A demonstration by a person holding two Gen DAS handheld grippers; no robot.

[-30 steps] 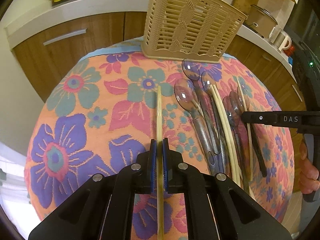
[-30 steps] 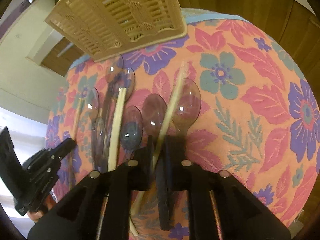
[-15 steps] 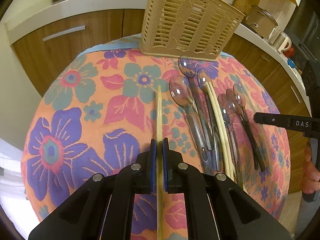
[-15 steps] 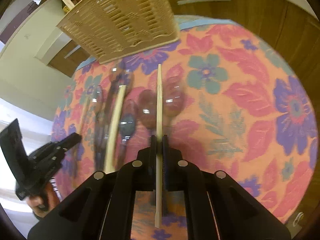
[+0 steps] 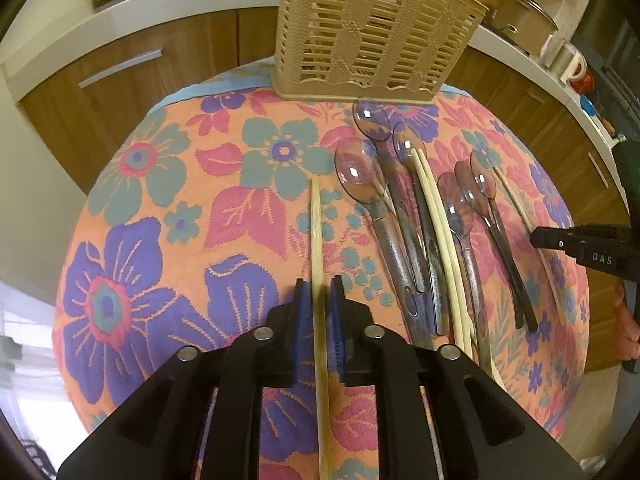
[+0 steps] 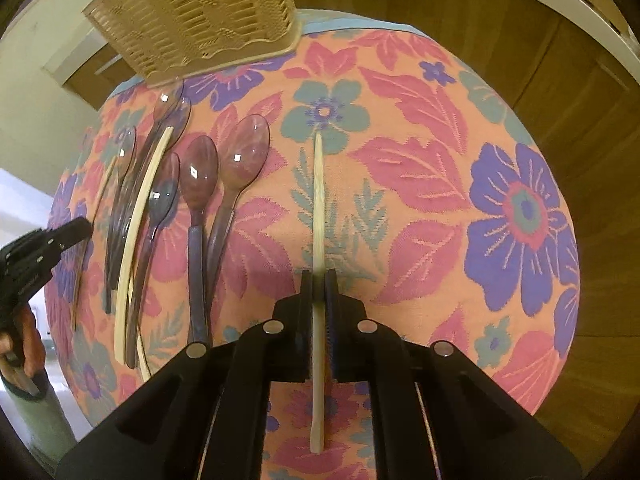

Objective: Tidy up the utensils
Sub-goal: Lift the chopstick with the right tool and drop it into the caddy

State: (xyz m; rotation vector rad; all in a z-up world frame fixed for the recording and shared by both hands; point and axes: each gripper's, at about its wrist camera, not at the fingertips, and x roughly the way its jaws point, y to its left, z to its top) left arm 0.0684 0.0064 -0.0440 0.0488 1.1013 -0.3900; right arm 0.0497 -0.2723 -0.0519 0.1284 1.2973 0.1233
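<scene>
A pale wooden chopstick [image 5: 315, 232] lies on the flowered cloth, running between the pads of my left gripper [image 5: 318, 286]. Its jaws are opening and a gap shows on each side of the stick. A second chopstick [image 6: 319, 200] lies lengthwise between the pads of my right gripper [image 6: 319, 274]. These jaws are also opening, with only a thin gap on the stick's right side. Several clear purple spoons [image 5: 360, 172] and more chopsticks [image 5: 436, 220] lie in a row between the two grippers. The beige slatted utensil basket [image 5: 376, 32] stands at the far edge.
The round table wears an orange flowered cloth [image 6: 420, 160], and right of my right gripper it bears nothing. My left gripper [image 6: 60, 236] and the hand holding it show left of the spoons [image 6: 244, 148]. Wooden cabinets and a white counter with a pot and mugs ring the table.
My left pads have come apart from the chopstick they pinched. My right gripper carried its chopstick rightwards off the spoons, and it now lies straight on bare cloth.
</scene>
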